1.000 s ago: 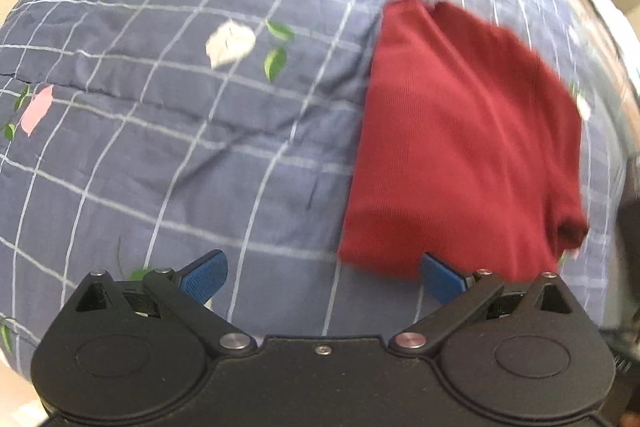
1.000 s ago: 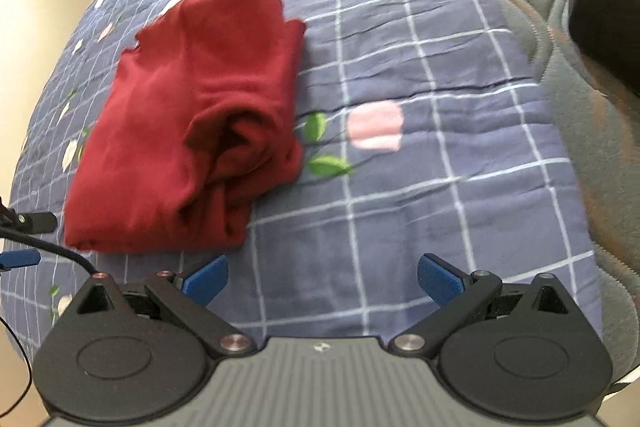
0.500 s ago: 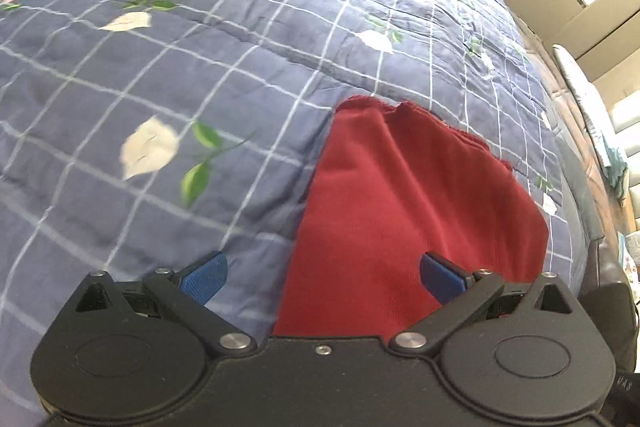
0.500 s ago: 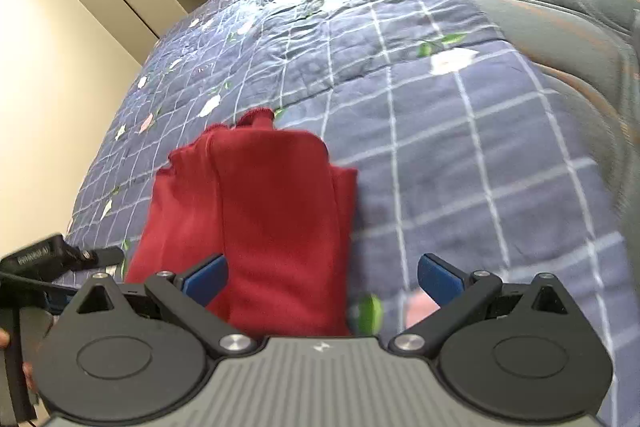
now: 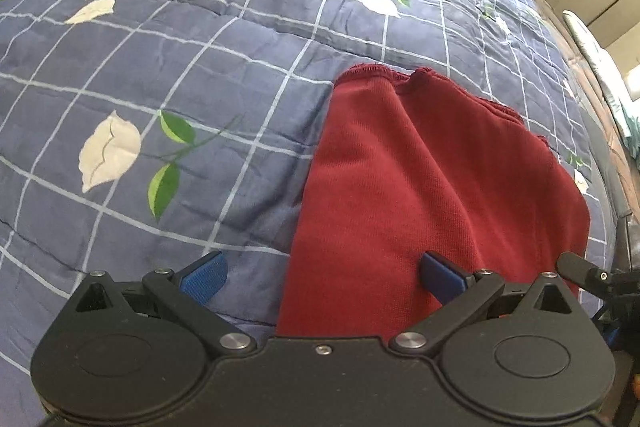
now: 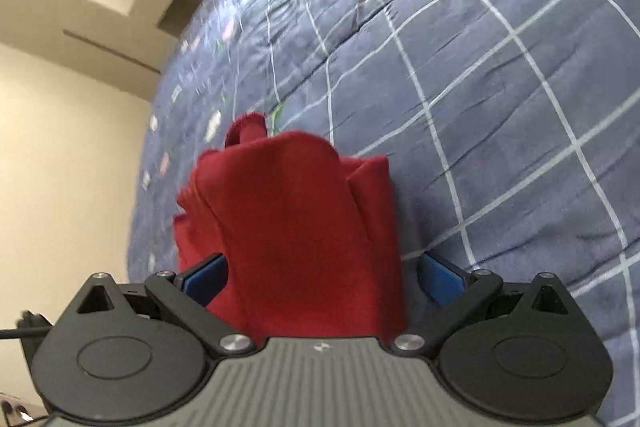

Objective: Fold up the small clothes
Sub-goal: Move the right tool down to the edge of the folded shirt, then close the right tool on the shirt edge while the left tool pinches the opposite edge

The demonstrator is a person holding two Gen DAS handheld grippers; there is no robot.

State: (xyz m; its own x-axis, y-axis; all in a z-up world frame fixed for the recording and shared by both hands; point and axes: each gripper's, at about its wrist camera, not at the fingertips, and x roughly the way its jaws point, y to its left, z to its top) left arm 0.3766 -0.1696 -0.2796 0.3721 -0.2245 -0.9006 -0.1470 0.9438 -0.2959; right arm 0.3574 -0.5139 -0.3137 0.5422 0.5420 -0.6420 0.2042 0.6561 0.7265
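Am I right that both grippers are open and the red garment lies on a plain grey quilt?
Not quite. Both the left gripper and right gripper are open, and the red garment lies on a quilt, but the left wrist view shows it navy with a white grid and leaf prints.

The red garment (image 5: 432,195) is matt, finely ribbed knit cloth. The quilt (image 5: 200,67) is smooth, faintly sheened fabric. Claw pads (image 5: 204,277) look textured blue rubber.
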